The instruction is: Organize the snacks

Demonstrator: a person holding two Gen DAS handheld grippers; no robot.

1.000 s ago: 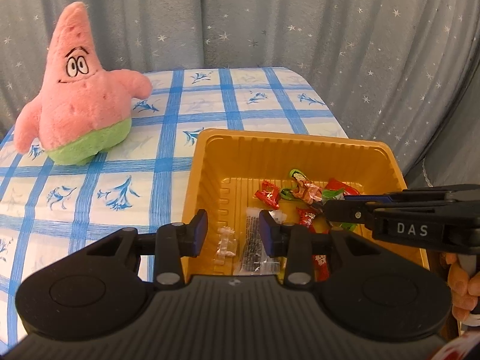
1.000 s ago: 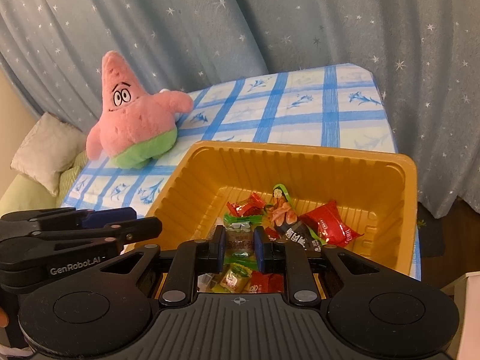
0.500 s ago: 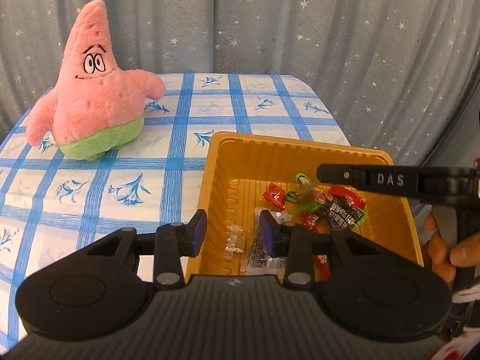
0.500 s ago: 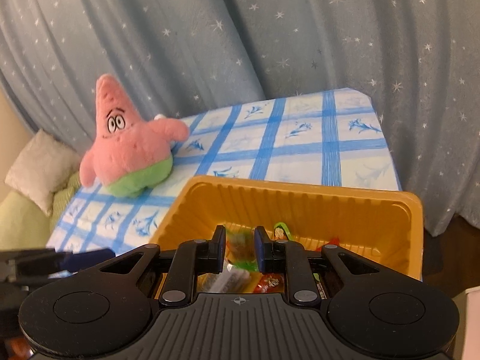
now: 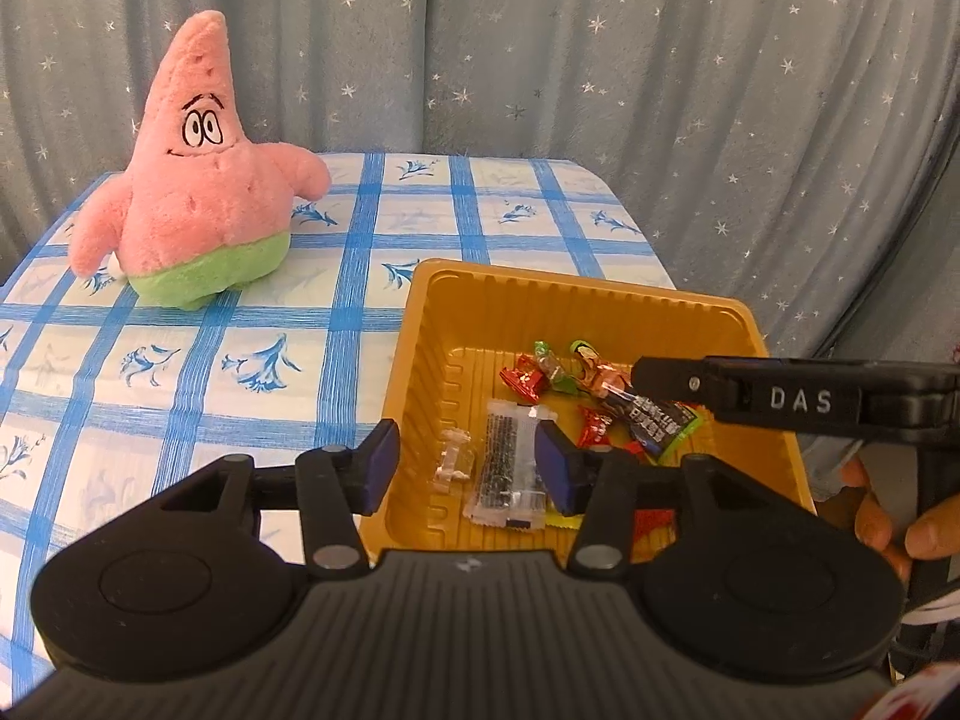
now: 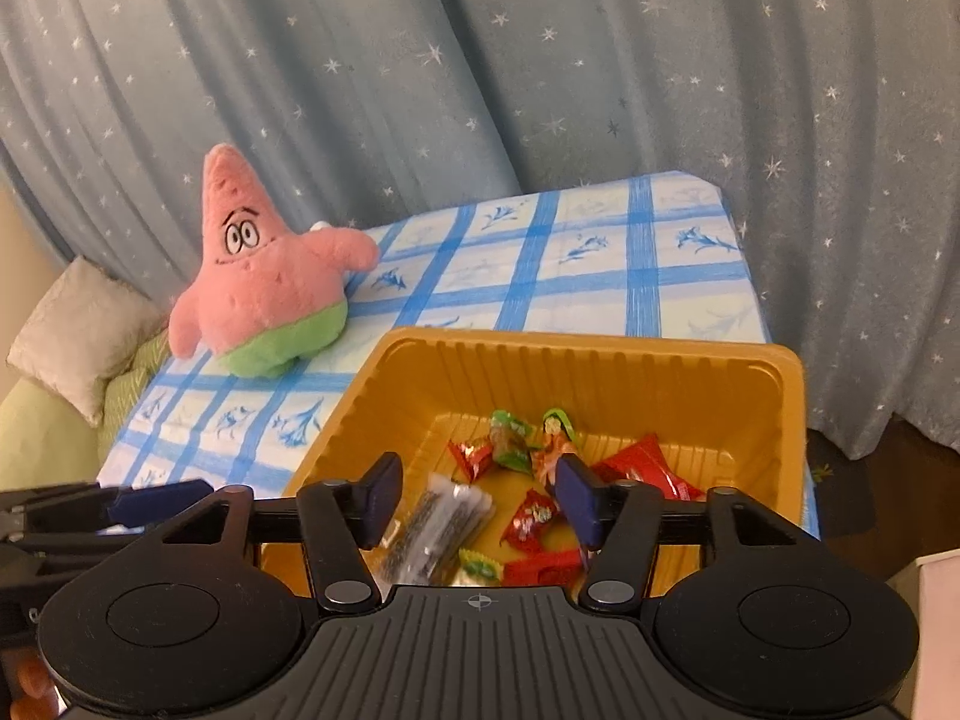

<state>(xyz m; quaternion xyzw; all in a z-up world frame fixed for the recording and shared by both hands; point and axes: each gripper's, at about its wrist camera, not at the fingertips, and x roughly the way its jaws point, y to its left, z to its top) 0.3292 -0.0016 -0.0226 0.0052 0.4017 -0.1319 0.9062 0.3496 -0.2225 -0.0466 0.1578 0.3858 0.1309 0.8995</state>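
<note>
An orange plastic tray [image 5: 414, 324] [image 6: 786, 420] sits at the near right corner of the blue-checked table. It holds several wrapped snacks: red candies [image 5: 522, 381] [image 6: 531, 516], a clear packet of dark sticks [image 5: 507, 468] [image 6: 438, 531], a green-wrapped candy [image 6: 507, 438] and a red pouch [image 6: 651, 471]. My left gripper [image 5: 467, 465] is open and empty over the tray's near left edge. My right gripper [image 6: 477, 501] is open and empty above the tray's near side; it also shows in the left wrist view [image 5: 645, 378], side-on over the snacks.
A pink and green starfish plush [image 5: 201, 180] [image 6: 264, 282] stands on the table's far left. A starry grey curtain [image 5: 600, 60] hangs behind. A cushion [image 6: 72, 336] lies on a green seat left of the table. The table edge [image 6: 750, 276] drops off on the right.
My right gripper was shut on a green-wrapped candy, lifted it over the tray, and has now opened; the candy lies in the tray. My left gripper stayed open and drew back slightly.
</note>
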